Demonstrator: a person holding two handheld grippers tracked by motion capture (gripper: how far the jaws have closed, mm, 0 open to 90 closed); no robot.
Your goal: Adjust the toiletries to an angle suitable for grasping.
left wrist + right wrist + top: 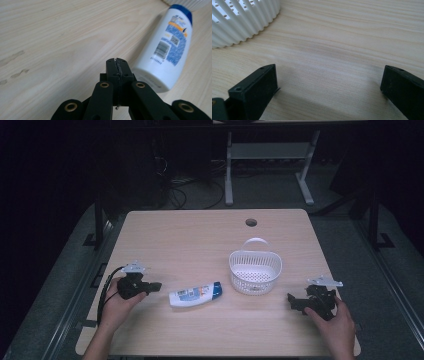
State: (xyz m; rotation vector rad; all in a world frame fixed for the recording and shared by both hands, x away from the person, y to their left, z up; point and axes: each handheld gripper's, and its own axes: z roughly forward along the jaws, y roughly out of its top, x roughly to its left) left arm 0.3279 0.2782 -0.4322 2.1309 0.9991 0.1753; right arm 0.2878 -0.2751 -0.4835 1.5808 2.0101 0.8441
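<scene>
Two tools flank the lying bottle (195, 294): the left tool (156, 286), pressed together, is nearer, just beyond its base, the right tool (291, 301) spread wide.

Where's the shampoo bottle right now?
High view: the shampoo bottle lies on its side near the table's front, between the left gripper and the white basket.
</scene>
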